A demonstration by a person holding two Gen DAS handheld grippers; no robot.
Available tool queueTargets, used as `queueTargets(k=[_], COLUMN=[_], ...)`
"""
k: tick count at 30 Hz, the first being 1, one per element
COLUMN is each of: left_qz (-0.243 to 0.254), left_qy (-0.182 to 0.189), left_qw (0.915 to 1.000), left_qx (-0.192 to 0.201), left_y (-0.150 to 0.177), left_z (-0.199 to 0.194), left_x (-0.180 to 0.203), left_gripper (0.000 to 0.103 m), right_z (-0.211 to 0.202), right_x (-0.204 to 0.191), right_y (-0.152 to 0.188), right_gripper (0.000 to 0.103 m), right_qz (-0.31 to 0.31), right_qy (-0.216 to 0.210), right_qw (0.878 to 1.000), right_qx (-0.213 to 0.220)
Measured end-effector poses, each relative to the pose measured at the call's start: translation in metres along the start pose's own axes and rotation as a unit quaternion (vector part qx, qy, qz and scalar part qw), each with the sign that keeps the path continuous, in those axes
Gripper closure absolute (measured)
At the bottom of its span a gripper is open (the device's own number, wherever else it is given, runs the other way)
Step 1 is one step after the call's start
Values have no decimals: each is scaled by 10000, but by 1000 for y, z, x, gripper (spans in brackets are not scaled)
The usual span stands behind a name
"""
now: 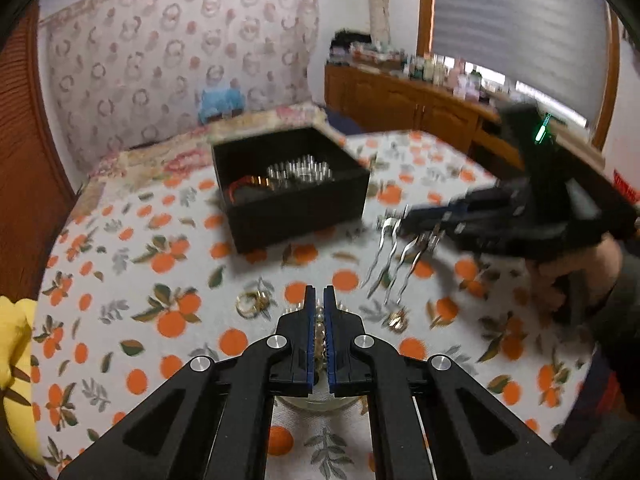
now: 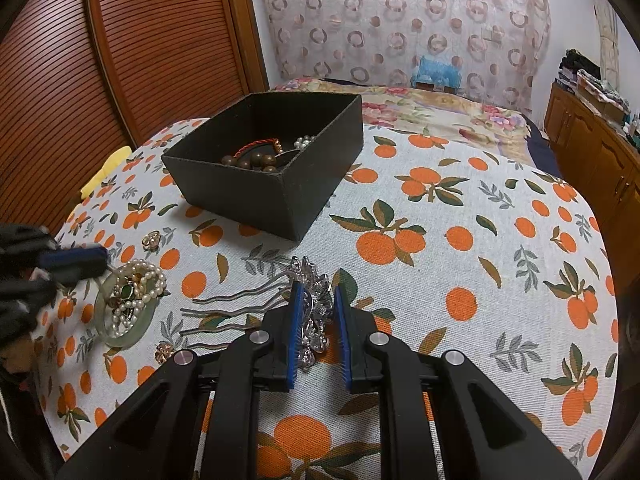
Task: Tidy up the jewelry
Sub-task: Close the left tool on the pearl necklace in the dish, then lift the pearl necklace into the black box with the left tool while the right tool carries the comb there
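Left tool [image 1: 319, 300] nearly closed, right tool [image 2: 317, 300] parted

From my remote station I see a black open-topped box [image 2: 276, 168] on the desk, holding brown wooden beads [image 2: 256, 162], a red cord bracelet [image 2: 258, 145] and pearls [image 2: 303, 143]. Near the box's front corner a silver hair comb [image 2: 280, 304] hangs lifted, prongs trailing away. Farther from the box lies a pale jade bangle [image 2: 120, 332], a pearl strand [image 2: 140, 284] heaped within it; small gold pieces [image 2: 152, 240] lie beside.
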State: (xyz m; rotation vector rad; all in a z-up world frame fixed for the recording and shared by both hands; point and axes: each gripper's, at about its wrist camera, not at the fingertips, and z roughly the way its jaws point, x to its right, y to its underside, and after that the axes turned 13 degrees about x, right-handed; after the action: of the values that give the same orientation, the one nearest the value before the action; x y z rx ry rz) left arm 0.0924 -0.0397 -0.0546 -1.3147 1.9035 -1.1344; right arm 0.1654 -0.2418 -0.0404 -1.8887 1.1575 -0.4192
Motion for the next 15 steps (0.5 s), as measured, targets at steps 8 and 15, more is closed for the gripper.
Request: queueTargets(k=[8,15], left_qz=[-170,-122], left_qy=[70,51], left_qw=[9985,9978], left_qx=[507,647], left_y=[-34,-46], left_z=[-37,-48], left_x=[-9,-9], left_gripper=[100,100], right_z=[-8,-15], right_x=[2,-3], right_y=[-4,-8], right_gripper=[87,88], right_qz=[13,-90], right_qy=[5,6], right_qw=[9999,9998], right_qx=[131,184])
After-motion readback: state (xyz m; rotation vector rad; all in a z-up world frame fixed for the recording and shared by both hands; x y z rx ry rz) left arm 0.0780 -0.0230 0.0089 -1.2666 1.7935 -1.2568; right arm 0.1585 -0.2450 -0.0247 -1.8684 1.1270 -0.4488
